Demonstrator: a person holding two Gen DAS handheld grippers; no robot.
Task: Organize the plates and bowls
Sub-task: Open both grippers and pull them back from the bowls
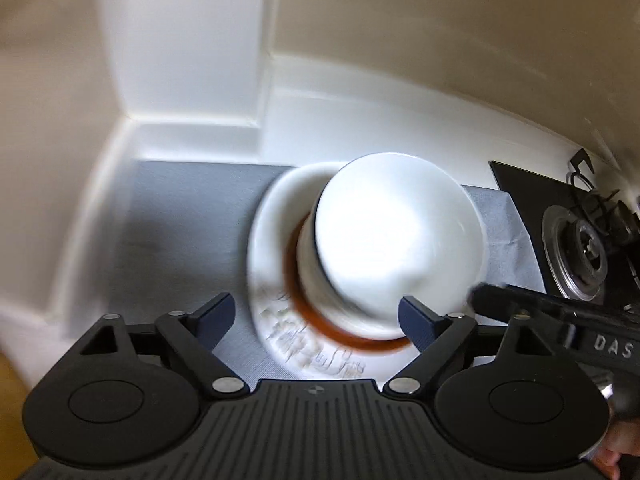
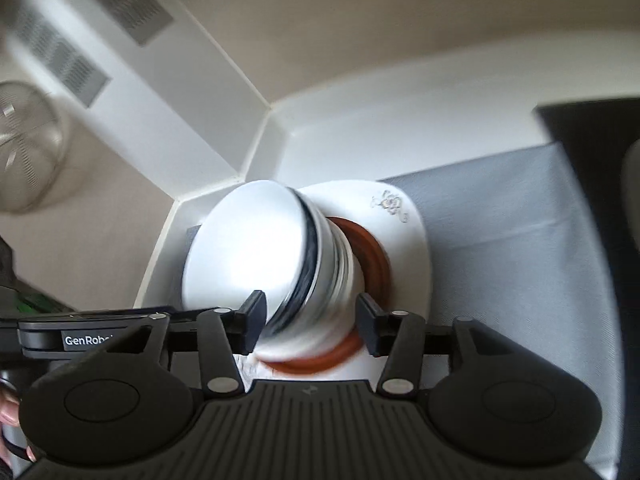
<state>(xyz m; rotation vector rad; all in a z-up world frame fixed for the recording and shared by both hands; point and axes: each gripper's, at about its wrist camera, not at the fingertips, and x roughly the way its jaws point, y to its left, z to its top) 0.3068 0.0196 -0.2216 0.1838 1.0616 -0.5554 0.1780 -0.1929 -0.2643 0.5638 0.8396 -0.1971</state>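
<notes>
A stack of white bowls (image 1: pixel 384 240) stands on an orange-rimmed dish (image 1: pixel 320 330), which sits on a large white plate (image 1: pixel 276 216) with grey writing, on a grey mat (image 1: pixel 180 220). My left gripper (image 1: pixel 316 316) is open, its fingers either side of the stack's near base. My right gripper (image 2: pixel 310 316) is open around the lower bowls (image 2: pixel 320 280) from the other side. The top bowl (image 2: pixel 248 244) has a dark rim. The right gripper also shows in the left wrist view (image 1: pixel 560 316) at the right. Both views are motion blurred.
White counter upstand and a wall corner (image 1: pixel 192 120) lie behind the stack. A black gas hob with a burner (image 1: pixel 580 248) is at the right. A wire mesh basket (image 2: pixel 28 148) and a vent grille (image 2: pixel 88 28) are at the left.
</notes>
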